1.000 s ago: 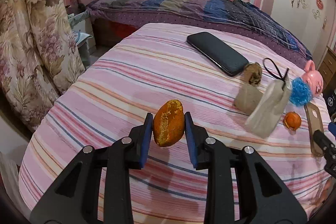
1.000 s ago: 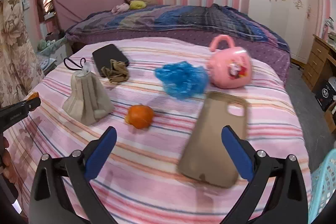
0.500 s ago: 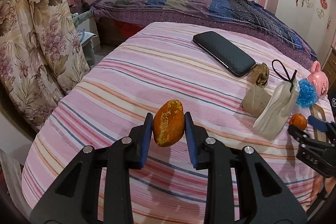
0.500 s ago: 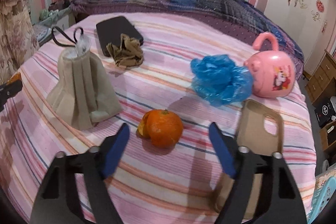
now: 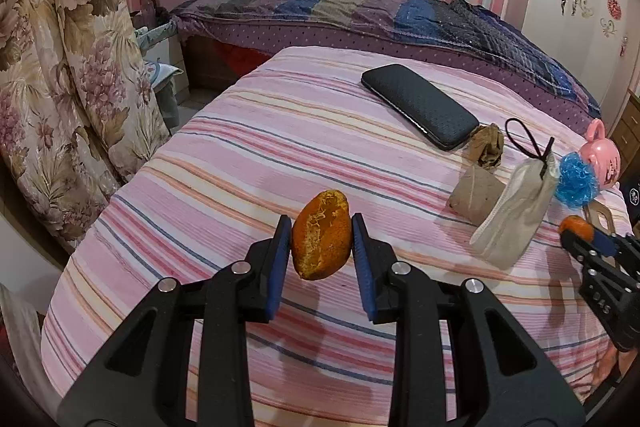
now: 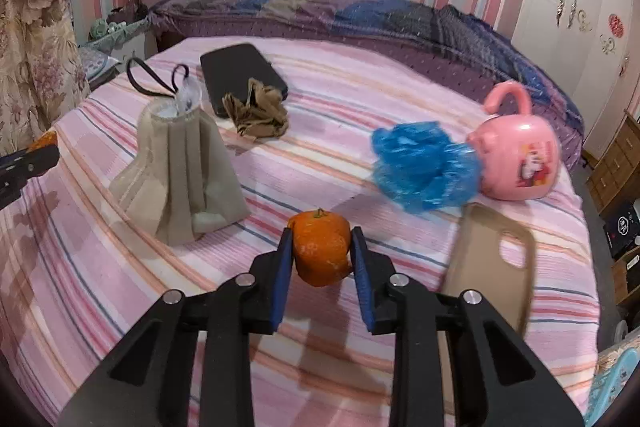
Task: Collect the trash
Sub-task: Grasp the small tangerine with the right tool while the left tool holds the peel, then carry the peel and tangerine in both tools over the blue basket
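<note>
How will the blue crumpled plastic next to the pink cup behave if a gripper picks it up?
The blue plastic looks thin and crumpled, so it is probably very light and floppy. It would likely compress between the jaws. It seems unlikely to roll.

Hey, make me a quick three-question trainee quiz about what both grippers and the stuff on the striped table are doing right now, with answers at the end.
1. True or false: the left gripper is closed on a piece of orange peel.
2. What is between the pads of the right gripper? A) the blue plastic bag B) the orange C) the phone case
3. Fill in: the crumpled brown paper lies touching the black ____.

Key: 1 true. 2 B; the jaws have just been closing and now press on it. 3 wallet.
</note>
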The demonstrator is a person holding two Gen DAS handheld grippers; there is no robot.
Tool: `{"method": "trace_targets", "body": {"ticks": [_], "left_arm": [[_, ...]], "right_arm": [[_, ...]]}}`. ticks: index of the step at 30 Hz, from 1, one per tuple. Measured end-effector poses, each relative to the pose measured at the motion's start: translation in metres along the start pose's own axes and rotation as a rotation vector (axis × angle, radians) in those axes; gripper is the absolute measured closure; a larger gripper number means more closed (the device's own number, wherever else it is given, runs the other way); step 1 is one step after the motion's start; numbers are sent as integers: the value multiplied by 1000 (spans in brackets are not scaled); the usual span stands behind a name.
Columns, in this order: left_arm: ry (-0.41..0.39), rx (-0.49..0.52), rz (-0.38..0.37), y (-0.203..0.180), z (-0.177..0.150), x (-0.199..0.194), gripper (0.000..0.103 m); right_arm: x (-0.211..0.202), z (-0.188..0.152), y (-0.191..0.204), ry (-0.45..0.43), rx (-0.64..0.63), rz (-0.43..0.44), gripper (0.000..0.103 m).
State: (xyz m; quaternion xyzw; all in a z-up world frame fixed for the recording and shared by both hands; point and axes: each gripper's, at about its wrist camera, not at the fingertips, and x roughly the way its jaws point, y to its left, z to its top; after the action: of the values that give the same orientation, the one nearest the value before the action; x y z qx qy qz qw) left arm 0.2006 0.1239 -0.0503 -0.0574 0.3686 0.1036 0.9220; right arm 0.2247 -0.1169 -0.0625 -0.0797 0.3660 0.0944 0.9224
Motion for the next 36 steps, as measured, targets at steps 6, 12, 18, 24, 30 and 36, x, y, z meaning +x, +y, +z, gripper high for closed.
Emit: {"method": "trace_targets", "body": {"ticks": [6, 12, 18, 24, 30, 36], "left_arm": [[-8, 24, -8, -13, -4, -7, 74], [-15, 37, -56, -32, -8, -16, 74], [-8, 74, -72, -53, -19, -21, 74], [-18, 93, -100, -75, -32, -38, 74], [-63, 142, -112, -104, -46, -63, 74], [-59, 141, -170, -125, -62, -79, 74]], "right_arm": [[-35, -11, -22, -46, 16, -23, 75], [-76, -37, -52, -74, 47, -73, 75], [-101, -68, -79, -90, 116, -102, 75], [-112, -85, -102, -98, 170, -104, 75], [-131, -99, -117, -123, 189, -120, 75], [-142, -109, -130, -131, 212, -137, 75]]}}
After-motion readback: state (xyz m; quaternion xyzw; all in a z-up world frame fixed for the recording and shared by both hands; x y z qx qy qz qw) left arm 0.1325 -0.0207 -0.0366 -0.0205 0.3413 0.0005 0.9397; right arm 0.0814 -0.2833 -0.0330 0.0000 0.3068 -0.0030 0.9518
